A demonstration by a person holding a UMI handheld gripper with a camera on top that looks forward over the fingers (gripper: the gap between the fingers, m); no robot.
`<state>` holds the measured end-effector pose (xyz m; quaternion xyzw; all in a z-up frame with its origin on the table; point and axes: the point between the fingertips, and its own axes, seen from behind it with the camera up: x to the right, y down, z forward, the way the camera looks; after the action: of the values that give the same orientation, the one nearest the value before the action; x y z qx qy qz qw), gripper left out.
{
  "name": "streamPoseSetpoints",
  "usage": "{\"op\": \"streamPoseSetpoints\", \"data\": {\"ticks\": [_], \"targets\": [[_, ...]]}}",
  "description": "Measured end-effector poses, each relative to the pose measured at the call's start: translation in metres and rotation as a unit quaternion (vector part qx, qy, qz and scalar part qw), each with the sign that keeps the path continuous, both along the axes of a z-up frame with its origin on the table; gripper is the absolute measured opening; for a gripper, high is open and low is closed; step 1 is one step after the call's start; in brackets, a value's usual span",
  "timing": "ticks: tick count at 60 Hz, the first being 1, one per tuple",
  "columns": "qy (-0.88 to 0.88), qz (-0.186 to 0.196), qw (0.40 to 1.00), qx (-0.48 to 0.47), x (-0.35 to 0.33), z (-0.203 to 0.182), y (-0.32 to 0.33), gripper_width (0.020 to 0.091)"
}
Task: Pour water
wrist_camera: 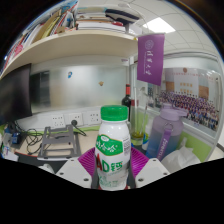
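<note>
Standing bottle | between gripper pads | upright, green cap

we see a white wall and a long shelf up high. a ceiling light shines. a purple banner hangs.
</note>
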<state>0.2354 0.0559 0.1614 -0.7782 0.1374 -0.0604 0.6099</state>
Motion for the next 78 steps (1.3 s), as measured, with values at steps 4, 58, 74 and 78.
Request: {"op": "streamPoseSetpoints", "data": {"ticks": [4,58,74,78], "targets": [[0.006,-0.004,1.0,0.003,0.001,-0.011,0.004,0.0438],[0.007,0.047,0.991,-0.125,-0.036,-0.095,-0.052,0.0841],[0.053,0.11,0.962,-0.244,-0.073,-0.091,-0.149,0.0833],[0.057,0.118,0.958,-0.255,-0.077,-0.077,-0.166,0.0831]]}}
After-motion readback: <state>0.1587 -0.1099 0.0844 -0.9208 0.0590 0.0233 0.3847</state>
